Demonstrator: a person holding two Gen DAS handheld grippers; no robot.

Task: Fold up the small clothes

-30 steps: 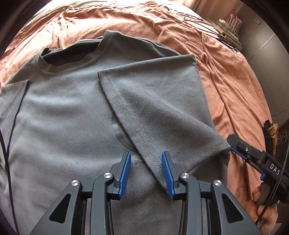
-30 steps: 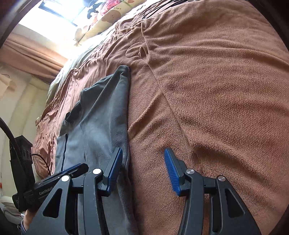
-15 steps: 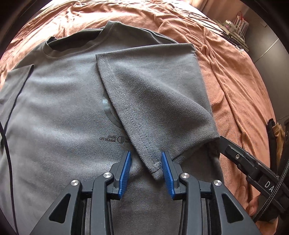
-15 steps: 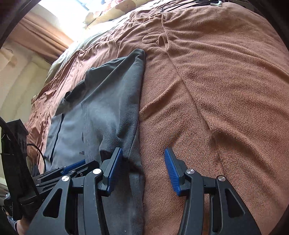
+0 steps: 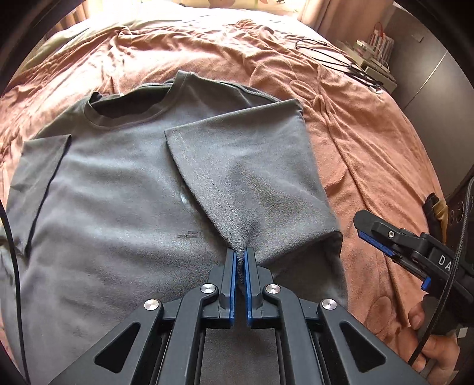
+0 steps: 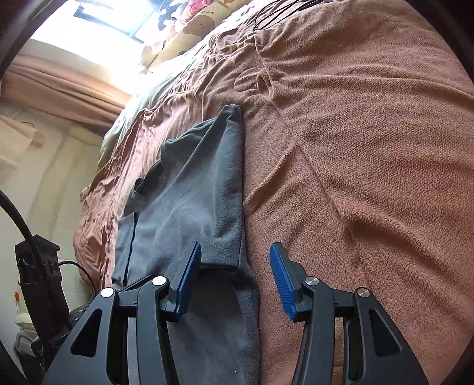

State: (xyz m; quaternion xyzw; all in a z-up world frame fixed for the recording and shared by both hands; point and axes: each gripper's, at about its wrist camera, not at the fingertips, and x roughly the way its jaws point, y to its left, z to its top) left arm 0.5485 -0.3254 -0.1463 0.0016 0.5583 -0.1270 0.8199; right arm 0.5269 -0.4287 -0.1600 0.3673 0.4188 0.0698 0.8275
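Observation:
A grey T-shirt [image 5: 118,189] lies flat on a brown blanket, its right sleeve [image 5: 248,165] folded inward over the chest. My left gripper [image 5: 240,260] is shut on the hemmed corner of that sleeve, the cloth pulled into a peak at the pads. In the right wrist view the same T-shirt [image 6: 201,189] runs along the left, and my right gripper [image 6: 235,266] stands open over its folded edge, nothing pinched between its fingers. The right gripper [image 5: 394,245] also shows at the right of the left wrist view, held by a hand [image 5: 429,340].
The brown blanket [image 6: 370,177] covers the bed around the shirt. Black cables [image 5: 334,56] and a shelf with small items [image 5: 373,56] sit at the far right. A patterned pillow [image 6: 189,26] lies near the window. A dark stand with cables [image 6: 38,266] is at the left.
My left gripper closed on the corner of the folded sleeve and rose a little, lifting the cloth. The right gripper stayed open beside the shirt's edge.

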